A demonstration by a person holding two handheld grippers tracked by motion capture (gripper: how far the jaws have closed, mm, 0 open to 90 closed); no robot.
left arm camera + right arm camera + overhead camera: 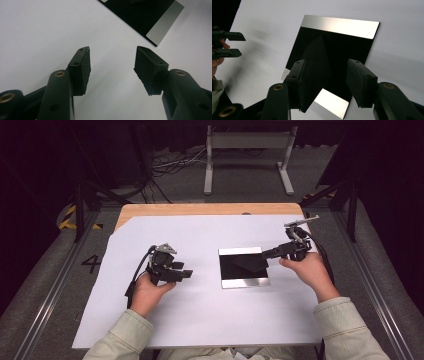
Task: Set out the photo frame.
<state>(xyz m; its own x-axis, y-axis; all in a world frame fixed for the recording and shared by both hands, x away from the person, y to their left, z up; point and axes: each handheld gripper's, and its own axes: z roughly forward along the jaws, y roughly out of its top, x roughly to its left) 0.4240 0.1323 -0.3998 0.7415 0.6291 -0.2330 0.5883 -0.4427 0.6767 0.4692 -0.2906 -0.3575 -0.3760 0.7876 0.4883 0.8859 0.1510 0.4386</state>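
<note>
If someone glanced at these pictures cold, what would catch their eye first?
Probably the shiny plate, black in the middle with silvery strips along two edges, lying right of centre on the white sheet. Next, the right gripper over it, jaws open, a small dark panel leaning against one pad.

i see a glossy black plate (352, 50) with mirror-bright metal bands, a matt black card (315, 72) on it, matt white paper (200, 310) over pale wood (200, 209), and dull black plastic jaws.
</note>
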